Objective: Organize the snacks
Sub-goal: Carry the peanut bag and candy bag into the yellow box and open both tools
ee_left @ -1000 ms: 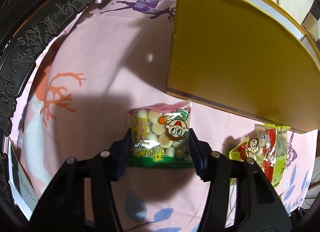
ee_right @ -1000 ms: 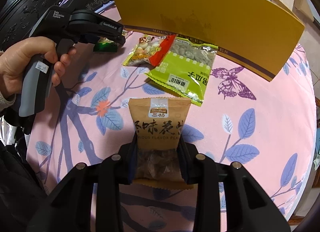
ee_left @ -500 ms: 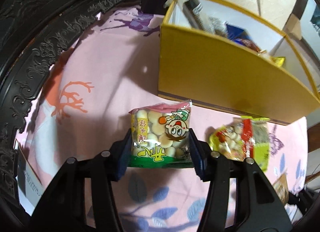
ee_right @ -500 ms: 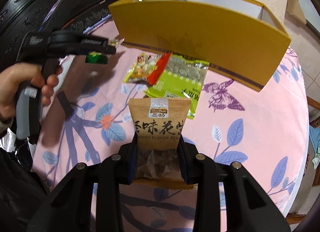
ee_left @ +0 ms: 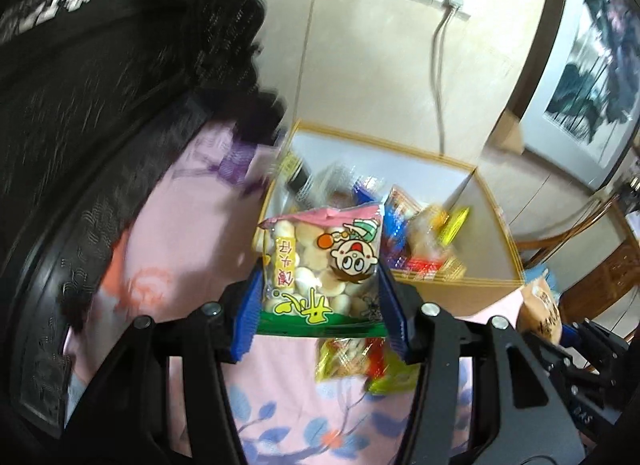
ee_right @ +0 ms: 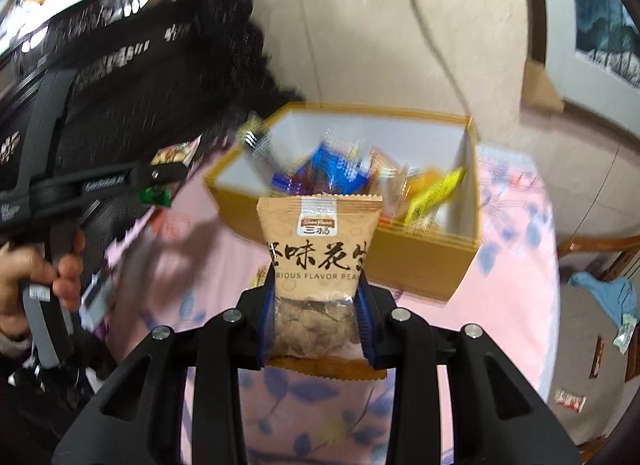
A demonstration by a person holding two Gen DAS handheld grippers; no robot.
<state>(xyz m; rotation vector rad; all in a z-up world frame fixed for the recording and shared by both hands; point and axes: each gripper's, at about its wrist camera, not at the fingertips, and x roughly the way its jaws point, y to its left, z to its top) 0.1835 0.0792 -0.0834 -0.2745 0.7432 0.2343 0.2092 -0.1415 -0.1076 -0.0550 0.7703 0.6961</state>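
My left gripper point(ee_left: 318, 305) is shut on a clear cartoon-print bag of small round biscuits point(ee_left: 320, 261), held up in front of the open yellow box point(ee_left: 452, 297). My right gripper point(ee_right: 316, 317) is shut on a brown peanut packet point(ee_right: 318, 249), held above the table before the same yellow box point(ee_right: 416, 265). The box holds several mixed snack packs point(ee_right: 340, 173). The left gripper also shows at the left of the right wrist view point(ee_right: 160, 177). The brown packet shows at the right edge of the left wrist view point(ee_left: 538, 313).
Two snack bags, yellow-red and green point(ee_left: 352, 357), lie on the pink floral tablecloth point(ee_left: 172, 233) under my left gripper. A dark carved chair back point(ee_left: 80, 105) stands left. Wrapped sweets point(ee_right: 568, 401) lie on the floor at right. A wall cable point(ee_left: 438, 77) hangs behind the box.
Both grippers have risen and tilted up with their bags. The box's open top and contents have come into view, with the wall behind. Both views are motion-blurred.
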